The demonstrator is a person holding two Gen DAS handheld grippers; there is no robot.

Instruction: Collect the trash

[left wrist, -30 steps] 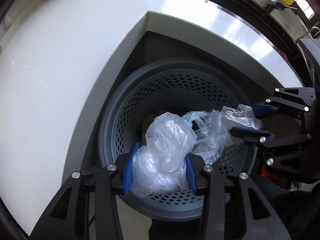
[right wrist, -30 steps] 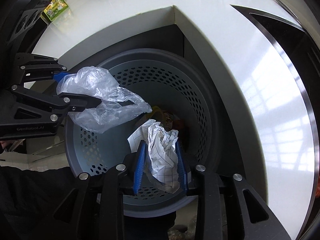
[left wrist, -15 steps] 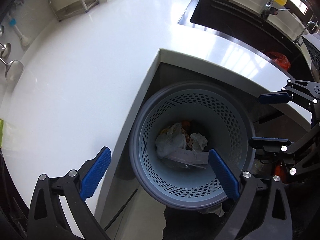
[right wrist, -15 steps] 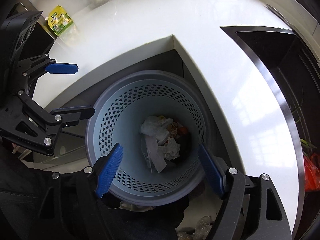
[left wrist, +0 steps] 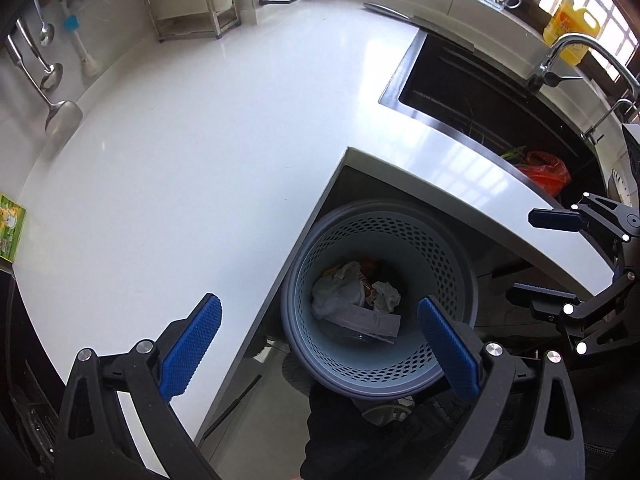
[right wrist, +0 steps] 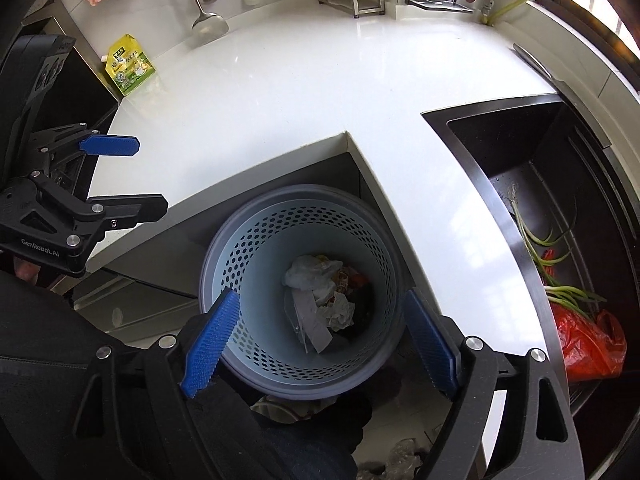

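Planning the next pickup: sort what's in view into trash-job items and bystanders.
Job:
- perforated bin, crumpled paper and clear plastic bag inside
- red bag and green stalks in the sink, likely trash
- both grippers, open and empty

Bystanders:
- yellow pouch
- ladles
- faucet

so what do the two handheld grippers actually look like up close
Both the left gripper and the right gripper are matte black skeletal linkages with cut-out triangular arms and round silver rivets at the joints. Each finger ends in a flat blue pad with a fine ribbed texture. The left gripper's body carries white "GenRobot.AI" lettering. No cables show.
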